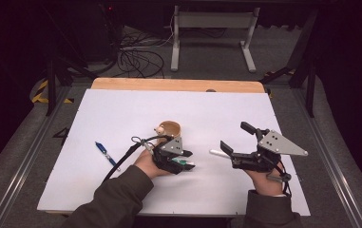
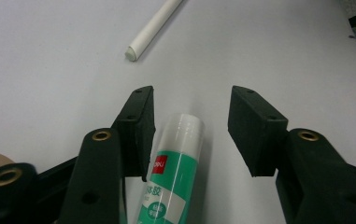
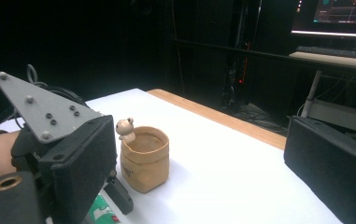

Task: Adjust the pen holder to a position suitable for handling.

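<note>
A glue stick [image 2: 175, 154] with a green and white label and a clear cap lies on the white table [image 1: 121, 109] between the jaws of my left gripper [image 2: 192, 100]. It rests against one pad, and a clear gap separates it from the other, so the jaws are open around it. In the high view my left gripper [image 1: 187, 159] sits low at the table's middle over the glue stick [image 1: 186, 164]. My right gripper [image 1: 233, 136] hovers to its right, wide open with nothing between its jaws [image 3: 203, 154].
A white pen-like stick [image 1: 216, 153] lies between the two grippers, just beyond the glue stick [image 2: 154, 28]. A tan bag-shaped cup [image 1: 170, 129] with a small bear on its rim stands behind the left gripper. A blue pen [image 1: 105, 153] lies to the left.
</note>
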`<state>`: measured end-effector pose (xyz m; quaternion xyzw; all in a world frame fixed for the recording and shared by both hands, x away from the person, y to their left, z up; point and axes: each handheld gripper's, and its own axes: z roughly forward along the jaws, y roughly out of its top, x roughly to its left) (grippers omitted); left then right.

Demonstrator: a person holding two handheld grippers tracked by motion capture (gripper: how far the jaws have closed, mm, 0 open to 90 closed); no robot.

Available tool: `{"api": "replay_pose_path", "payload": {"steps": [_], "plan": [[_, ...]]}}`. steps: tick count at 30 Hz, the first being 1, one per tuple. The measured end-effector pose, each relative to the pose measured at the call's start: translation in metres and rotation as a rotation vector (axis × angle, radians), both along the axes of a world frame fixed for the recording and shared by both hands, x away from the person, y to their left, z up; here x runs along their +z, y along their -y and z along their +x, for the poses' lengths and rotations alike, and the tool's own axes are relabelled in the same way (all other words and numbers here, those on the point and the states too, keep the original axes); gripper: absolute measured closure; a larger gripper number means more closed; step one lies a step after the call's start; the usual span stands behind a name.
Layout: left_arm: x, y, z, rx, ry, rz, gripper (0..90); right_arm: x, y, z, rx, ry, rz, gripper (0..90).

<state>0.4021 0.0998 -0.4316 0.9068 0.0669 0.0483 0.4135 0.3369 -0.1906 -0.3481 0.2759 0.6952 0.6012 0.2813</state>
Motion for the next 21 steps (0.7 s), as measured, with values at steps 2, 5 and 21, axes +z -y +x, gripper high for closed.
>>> {"api": "replay_pose_path", "payload": {"steps": [2,5,21], "plan": [[-0.002,0.000,0.002,0.000,-0.005,0.006,52.5,0.000,0.000,0.000,0.004,-0.004,0.000,10.1],[-0.004,0.000,0.004,-0.002,-0.013,0.020,52.6,0.000,-0.001,0.001,0.008,-0.004,-0.005,10.1],[-0.015,0.001,0.012,-0.002,-0.050,0.085,56.0,-0.001,-0.003,0.001,0.019,-0.012,-0.013,10.1]]}}
